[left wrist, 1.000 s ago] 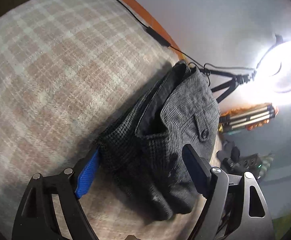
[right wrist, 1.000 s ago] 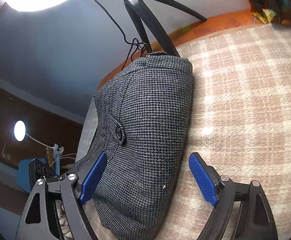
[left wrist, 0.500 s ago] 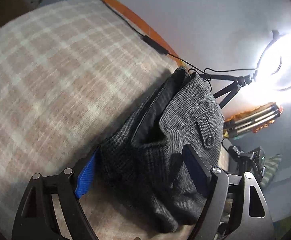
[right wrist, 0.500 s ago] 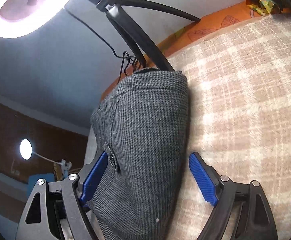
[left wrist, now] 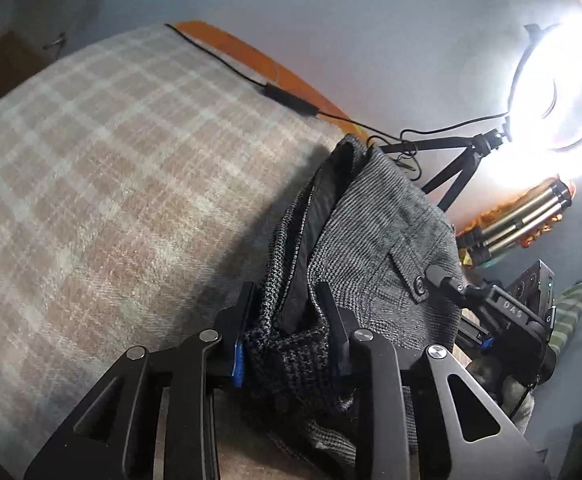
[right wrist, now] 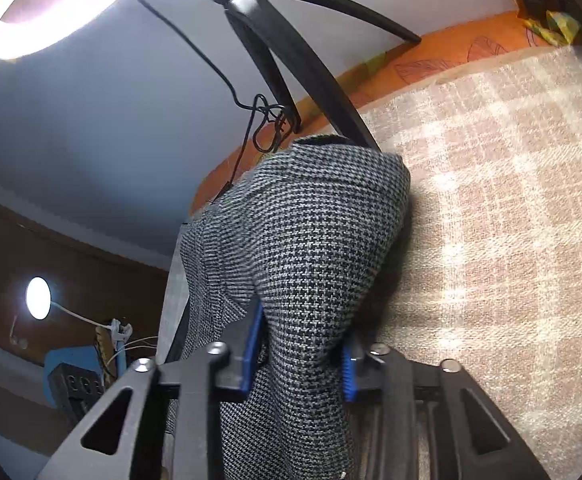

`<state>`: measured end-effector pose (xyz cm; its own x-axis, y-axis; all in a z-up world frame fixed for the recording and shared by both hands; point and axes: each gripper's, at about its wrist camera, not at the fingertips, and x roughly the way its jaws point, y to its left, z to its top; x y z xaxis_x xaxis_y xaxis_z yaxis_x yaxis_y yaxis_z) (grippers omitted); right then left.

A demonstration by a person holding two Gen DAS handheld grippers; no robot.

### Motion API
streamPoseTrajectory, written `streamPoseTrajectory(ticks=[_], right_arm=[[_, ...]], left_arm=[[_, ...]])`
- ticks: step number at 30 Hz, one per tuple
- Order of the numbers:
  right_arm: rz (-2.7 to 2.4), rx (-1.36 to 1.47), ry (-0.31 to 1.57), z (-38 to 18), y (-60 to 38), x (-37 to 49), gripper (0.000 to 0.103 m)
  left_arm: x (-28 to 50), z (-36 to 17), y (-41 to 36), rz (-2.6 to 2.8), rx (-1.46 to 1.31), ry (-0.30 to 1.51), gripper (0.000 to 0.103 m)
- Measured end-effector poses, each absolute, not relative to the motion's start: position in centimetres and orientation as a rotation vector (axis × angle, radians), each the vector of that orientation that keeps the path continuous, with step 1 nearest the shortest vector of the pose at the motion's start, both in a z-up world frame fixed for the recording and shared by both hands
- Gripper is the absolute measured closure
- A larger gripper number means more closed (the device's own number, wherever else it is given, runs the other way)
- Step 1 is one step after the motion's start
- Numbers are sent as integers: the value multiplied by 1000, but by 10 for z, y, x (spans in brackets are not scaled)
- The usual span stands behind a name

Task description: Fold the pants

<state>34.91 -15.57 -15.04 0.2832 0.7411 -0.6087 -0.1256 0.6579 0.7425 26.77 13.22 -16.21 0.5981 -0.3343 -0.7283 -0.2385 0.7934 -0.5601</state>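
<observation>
The left tool (left wrist: 291, 320) has its jaws drawn in on a thick bunch of the pants (left wrist: 375, 240), the cloth squeezed between them near the dark lining; the right tool (right wrist: 301, 344) is likewise clamped on a fold of the same grey houndstooth cloth, its blue pads pressed to either side of a rounded hump. The pants sit in a compact bundle on the plaid blanket (left wrist: 111, 184), close to its far edge by the orange border (left wrist: 251, 56); judging by that bulk, the garment is already folded over on itself more than once, and what seems left is to lay it flat and let go, or perhaps one last fold; whether the legs are aligned cannot be told.

The left view shows what the right does not: the open waistband with its black lining, the buttoned pocket flap (left wrist: 411, 276), the other tool reaching in from the right, and the folded tripod (left wrist: 523, 216) beyond. The right view alone shows the smooth outer face of the fold, the ring light's stand (right wrist: 291, 52) just behind the bundle, and a small lamp (right wrist: 37, 298) well apart at left.
</observation>
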Motion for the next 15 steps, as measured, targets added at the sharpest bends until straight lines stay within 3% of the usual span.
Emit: streamPoseTrajectory(ticks=[6,15], right_arm=[[621,489,1082,-116,-136,337,86],[616,336,998,-73,-105,324,88]], left_arm=[[260,-149,127,-92,-630,924,81],[253,-132,111,-149,-617,902,83]])
